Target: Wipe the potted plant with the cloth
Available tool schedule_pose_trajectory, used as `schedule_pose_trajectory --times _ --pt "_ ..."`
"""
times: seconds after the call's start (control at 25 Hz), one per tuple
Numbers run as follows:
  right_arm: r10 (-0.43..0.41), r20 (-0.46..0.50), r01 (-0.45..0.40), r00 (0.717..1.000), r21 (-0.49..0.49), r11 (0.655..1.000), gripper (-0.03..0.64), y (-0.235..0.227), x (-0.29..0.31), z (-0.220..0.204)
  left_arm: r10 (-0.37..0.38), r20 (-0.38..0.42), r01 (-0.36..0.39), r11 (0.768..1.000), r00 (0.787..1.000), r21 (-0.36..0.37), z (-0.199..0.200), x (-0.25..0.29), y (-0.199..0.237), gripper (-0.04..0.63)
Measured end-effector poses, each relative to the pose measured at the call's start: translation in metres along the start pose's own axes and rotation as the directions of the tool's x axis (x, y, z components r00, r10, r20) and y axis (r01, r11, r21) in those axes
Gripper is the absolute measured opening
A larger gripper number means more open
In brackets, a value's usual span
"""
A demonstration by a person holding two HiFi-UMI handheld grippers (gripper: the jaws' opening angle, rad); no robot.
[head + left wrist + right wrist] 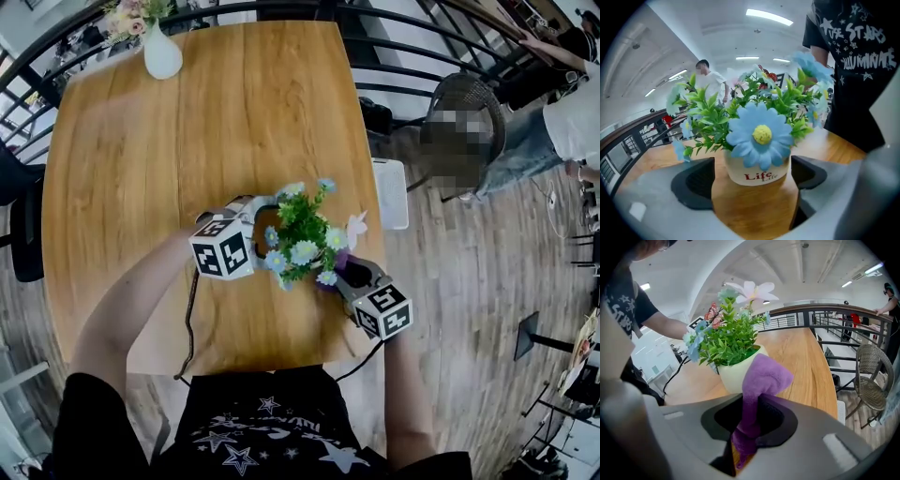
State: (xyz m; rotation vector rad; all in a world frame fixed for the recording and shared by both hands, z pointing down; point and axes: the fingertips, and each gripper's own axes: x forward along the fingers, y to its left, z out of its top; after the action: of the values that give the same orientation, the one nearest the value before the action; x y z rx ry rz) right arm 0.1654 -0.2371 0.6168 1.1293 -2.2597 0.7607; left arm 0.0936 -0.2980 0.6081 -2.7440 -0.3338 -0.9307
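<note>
The potted plant (302, 246) stands near the front edge of the wooden table (187, 141), green leaves and pale blue flowers in a cream pot (757, 174) printed "Life". My left gripper (251, 214) sits at its left side; its jaws stand wide open on either side of the pot without touching it. My right gripper (349, 274) is at the plant's right, shut on a purple cloth (759, 385) whose free end rests against the pot (736, 373).
A white vase with flowers (161, 52) stands at the table's far left corner. A black railing (422, 47) rings the table, with a wicker chair (469, 98) beyond it at the right. A cable (190, 319) trails off the table's front edge.
</note>
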Motion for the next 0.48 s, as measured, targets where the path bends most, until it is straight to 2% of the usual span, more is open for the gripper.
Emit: schedule_pose_trajectory --times 0.16,0.24,0.48 --pt "0.008 -0.004 -0.008 1.000 -0.011 1.000 0.081 0.000 0.001 -0.002 -0.029 0.035 0.030 0.999 0.999 -0.016 0.007 0.009 -0.007 0.526" --pt "0.007 -0.007 -0.007 1.000 -0.024 1.000 0.081 -0.002 0.002 -0.001 -0.037 0.043 0.039 0.998 0.998 -0.040 0.008 0.012 -0.010 0.499" --pt "-0.005 -0.006 0.005 1.000 -0.055 0.998 0.081 -0.003 0.005 -0.001 0.008 0.041 -0.005 0.996 0.999 -0.085 0.006 0.013 -0.011 0.495"
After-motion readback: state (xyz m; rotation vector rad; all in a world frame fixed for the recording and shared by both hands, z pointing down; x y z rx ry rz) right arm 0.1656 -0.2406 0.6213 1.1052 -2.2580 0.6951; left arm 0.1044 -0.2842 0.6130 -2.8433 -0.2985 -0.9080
